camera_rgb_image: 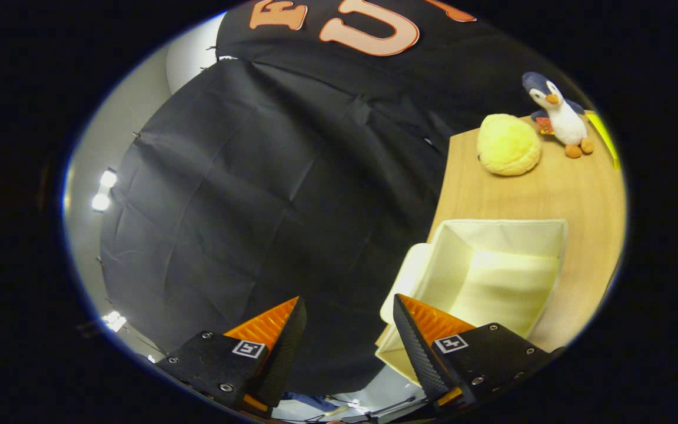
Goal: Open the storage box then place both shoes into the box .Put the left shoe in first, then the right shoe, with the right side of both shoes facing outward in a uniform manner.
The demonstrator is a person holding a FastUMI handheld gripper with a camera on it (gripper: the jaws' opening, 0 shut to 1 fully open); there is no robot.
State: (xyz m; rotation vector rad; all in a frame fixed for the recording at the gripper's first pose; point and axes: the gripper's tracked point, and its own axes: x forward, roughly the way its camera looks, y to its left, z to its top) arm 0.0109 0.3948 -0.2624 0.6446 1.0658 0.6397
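The gripper (348, 309) hangs with its fingers spread wide and nothing between them, so the gap ahead is free. Beyond one finger sits the storage box (492, 277), lid off and hollow inside (its walls are the only barrier to entry). Bare tabletop (586, 200) runs beyond the box up to a yellow plush ball (508, 145) and a toy penguin (557, 115), which stand close together at the far end.

Cream storage box (492, 277), tan wooden table (574, 194), yellow plush (508, 145), blue-white penguin (557, 115).
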